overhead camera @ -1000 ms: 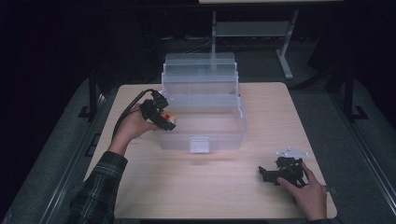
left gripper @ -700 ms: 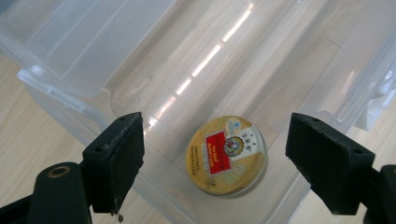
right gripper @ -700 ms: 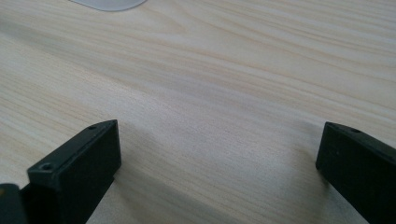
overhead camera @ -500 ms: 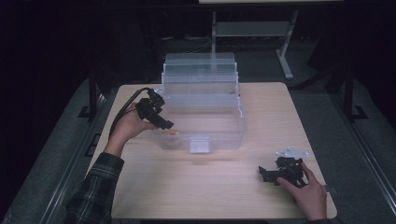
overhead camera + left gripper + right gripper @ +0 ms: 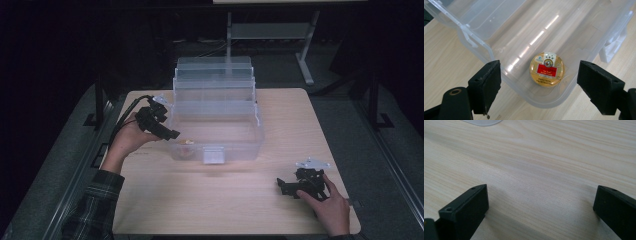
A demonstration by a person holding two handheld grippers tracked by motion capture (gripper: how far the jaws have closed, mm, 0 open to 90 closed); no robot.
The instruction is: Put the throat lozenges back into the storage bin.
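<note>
My left gripper (image 5: 539,82) hangs wide open over a gold round tin (image 5: 547,69) inside the clear storage box (image 5: 584,32); right gripper (image 5: 540,207) gapes empty above the surface (image 5: 549,157).

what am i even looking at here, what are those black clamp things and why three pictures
These are three cameras on one moment. A person sits at a wooden table and holds a hand-held grasping tool in each hand; no robot arm is involved.

The high view looks down from above. The left tool is at the edge of a clear plastic box; the right tool rests low over the table.

The other two pictures come from cameras riding on each tool, looking between its two black jaws. The left gripper view shows a small round gold tin with a red label lying in the box, between open jaws. The right gripper view shows bare wood between open jaws. Neither tool holds anything.
</note>
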